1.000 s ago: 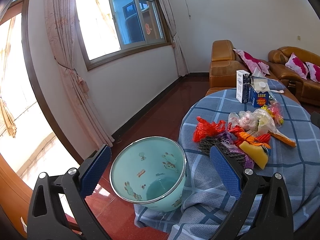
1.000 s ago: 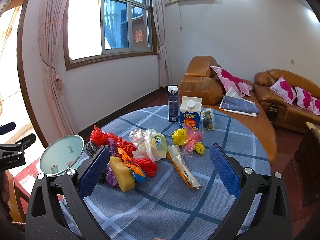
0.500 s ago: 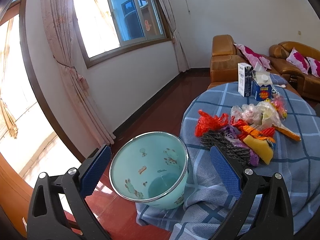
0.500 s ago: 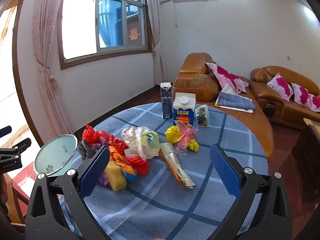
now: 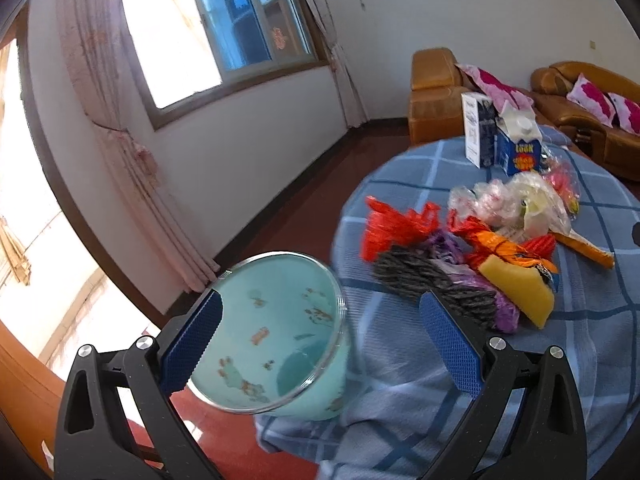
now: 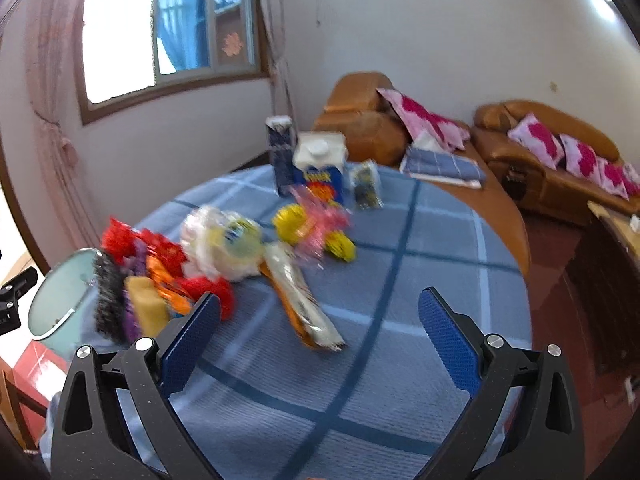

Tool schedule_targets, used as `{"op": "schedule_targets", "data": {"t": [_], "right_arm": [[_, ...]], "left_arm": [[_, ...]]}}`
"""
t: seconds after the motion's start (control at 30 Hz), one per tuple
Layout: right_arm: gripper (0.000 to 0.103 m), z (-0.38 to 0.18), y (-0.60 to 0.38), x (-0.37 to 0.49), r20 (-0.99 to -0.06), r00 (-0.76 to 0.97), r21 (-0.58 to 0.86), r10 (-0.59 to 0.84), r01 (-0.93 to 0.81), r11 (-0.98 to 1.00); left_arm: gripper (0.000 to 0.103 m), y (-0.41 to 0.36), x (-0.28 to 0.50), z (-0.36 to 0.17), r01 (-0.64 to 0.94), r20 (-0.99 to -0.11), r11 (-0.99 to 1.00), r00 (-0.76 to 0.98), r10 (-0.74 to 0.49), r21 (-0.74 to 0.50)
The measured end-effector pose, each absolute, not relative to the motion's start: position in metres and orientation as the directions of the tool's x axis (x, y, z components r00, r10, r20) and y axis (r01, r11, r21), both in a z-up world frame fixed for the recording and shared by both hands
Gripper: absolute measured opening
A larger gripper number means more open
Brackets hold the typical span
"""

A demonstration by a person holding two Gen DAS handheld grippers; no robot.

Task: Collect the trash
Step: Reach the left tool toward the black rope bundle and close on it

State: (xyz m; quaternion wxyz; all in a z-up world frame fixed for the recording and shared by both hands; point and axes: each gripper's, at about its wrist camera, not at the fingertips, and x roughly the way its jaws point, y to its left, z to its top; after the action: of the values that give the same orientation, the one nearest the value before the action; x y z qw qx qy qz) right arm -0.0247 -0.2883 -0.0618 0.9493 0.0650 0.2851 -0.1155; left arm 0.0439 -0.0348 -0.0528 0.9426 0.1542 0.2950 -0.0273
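The trash is a loose pile on the near-left part of the surface [image 6: 400,280], which carries a blue checked cloth: a red plastic bag [image 5: 394,226], a grey mesh scourer [image 5: 420,276], a yellow sponge [image 5: 516,290], an orange wrapper [image 5: 500,246], a clear crumpled bag [image 6: 222,242] and a long orange-and-white wrapper [image 6: 300,300]. Two cartons [image 6: 316,168] stand upright at the far side. The teal bin [image 5: 280,332] sits at the surface's left edge, tilted, its opening facing my left gripper [image 5: 320,340]; whether its rim touches the left finger I cannot tell. My left gripper is spread wide and holds nothing. My right gripper [image 6: 318,342] is likewise spread and empty, hovering above bare cloth near the long wrapper. Judgement: the step in hand is the first pick. Recommended procedure: keep the bin's mouth just beside the pile at the edge; take the nearest item first; close the right fingers on the wrapper's middle, not its end; lift clear before moving left, since light bags may snag neighbours.
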Motion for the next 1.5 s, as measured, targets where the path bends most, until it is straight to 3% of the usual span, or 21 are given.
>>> {"op": "schedule_targets", "data": {"t": [0.23, 0.43, 0.7, 0.97, 1.3, 1.5], "right_arm": [[0.087, -0.082, -0.308, -0.024, -0.589, 0.779, 0.062, -0.212, 0.306, 0.950], [0.087, -0.095, -0.313, -0.020, -0.603, 0.769, 0.064, -0.215, 0.314, 0.947], [0.087, -0.100, -0.314, -0.019, -0.612, 0.761, 0.066, -0.215, 0.319, 0.945], [0.087, -0.105, -0.319, -0.017, -0.619, 0.755, 0.070, -0.217, 0.328, 0.942], [0.087, -0.104, -0.321, -0.017, -0.609, 0.761, 0.075, -0.224, 0.337, 0.939], [0.087, -0.105, -0.319, -0.015, -0.611, 0.757, 0.059, -0.233, 0.337, 0.939]], "left_arm": [[0.097, -0.061, 0.060, -0.077, 0.174, -0.585, 0.943, 0.811, 0.026, 0.284], [0.097, -0.050, 0.076, -0.090, 0.145, -0.626, 0.950, 0.778, 0.063, 0.275], [0.097, -0.078, 0.067, -0.118, 0.215, -0.675, 0.934, 0.737, 0.036, 0.285], [0.097, -0.106, 0.084, -0.117, 0.218, -0.694, 0.952, 0.720, -0.007, 0.216], [0.097, -0.049, 0.084, -0.088, 0.184, -0.621, 0.950, 0.784, 0.014, 0.253], [0.093, -0.057, 0.116, -0.092, 0.265, -0.619, 0.941, 0.781, -0.080, 0.212]]}}
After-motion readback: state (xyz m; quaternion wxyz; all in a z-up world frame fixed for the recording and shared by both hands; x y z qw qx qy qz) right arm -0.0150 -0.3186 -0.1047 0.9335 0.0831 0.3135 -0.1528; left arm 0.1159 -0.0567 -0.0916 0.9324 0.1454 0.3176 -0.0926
